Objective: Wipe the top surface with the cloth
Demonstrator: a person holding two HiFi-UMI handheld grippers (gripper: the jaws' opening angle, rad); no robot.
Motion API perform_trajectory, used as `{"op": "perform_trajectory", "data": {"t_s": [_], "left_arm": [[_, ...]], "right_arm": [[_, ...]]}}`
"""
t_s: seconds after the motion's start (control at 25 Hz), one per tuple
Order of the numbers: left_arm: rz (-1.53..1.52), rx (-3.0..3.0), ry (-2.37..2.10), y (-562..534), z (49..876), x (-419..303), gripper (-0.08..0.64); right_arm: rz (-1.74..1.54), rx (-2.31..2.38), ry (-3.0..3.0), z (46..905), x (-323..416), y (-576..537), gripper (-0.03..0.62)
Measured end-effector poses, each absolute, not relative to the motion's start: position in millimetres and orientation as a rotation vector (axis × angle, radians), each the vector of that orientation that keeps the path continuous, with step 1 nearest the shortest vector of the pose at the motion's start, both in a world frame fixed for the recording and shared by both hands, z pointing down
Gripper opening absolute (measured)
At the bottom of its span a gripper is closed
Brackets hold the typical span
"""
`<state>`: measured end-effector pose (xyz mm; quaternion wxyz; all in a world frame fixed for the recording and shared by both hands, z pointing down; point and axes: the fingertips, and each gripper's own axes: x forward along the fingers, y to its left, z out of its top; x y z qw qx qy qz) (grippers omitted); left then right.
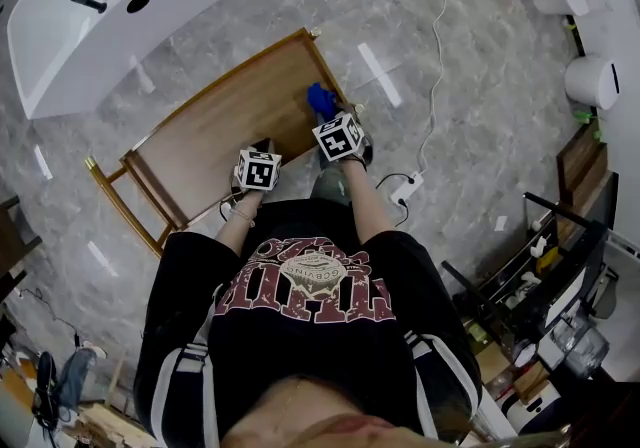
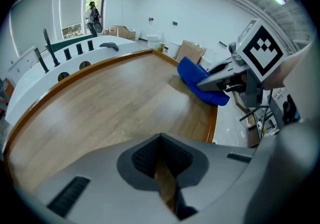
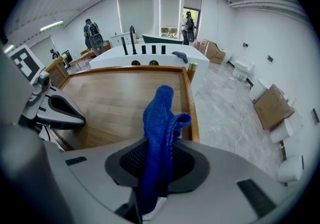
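The right gripper (image 3: 159,165) is clamped on a soft blue terry cloth (image 3: 161,118). The cloth stands bunched out of its jaws over the right side of the brown wooden table top (image 3: 110,100), close to the right edge; whether it touches the wood I cannot tell. The left gripper (image 2: 162,168) has its jaws together on nothing and hangs over the near edge. The cloth looks light, limp and likely to fold under itself. The hold low on the bunch seems sound, since it leaves a loose end to press flat. A raised wooden rim (image 3: 192,103) borders the top and may snag the cloth at the right and far sides. Open wood lies left and far; a curved white counter (image 1: 80,26) stands beyond the far edge, apart from the table
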<state>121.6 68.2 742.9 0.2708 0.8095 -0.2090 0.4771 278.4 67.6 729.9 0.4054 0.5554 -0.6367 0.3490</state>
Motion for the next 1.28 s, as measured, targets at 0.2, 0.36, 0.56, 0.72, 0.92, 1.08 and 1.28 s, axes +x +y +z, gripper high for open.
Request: {"op": "perform_trajectory", "data": {"t_s": [0.2, 0.36, 0.56, 0.72, 0.92, 1.08, 1.28], "left_arm": [[1.266, 2.181, -0.580, 68, 742, 123, 0.048], [1.252, 2.175, -0.585, 69, 742, 122, 0.048], [1.206, 2.151, -0.599, 69, 742, 123, 0.048], [1.177, 2.122, -0.615, 71, 742, 120, 0.048], [1.153, 2.125, -0.645, 67, 737, 116, 0.048], [1.111, 2.112, -0.706, 58, 732, 106, 0.048], [1.068, 2.084, -0.791, 46, 727, 88, 0.048]], "right_arm": [[0.820, 1.413, -1.535, 729, 298, 72, 0.089], [0.785, 1.394, -1.507, 728, 307, 75, 0.089], [0.775, 1.392, -1.506, 729, 311, 76, 0.089], [0.772, 1.394, -1.514, 728, 309, 77, 0.089], [0.803, 1.420, -1.495, 726, 309, 77, 0.089], [0.874, 1.472, -1.495, 723, 309, 77, 0.089], [0.856, 1.452, -1.589, 713, 292, 66, 0.089]]}}
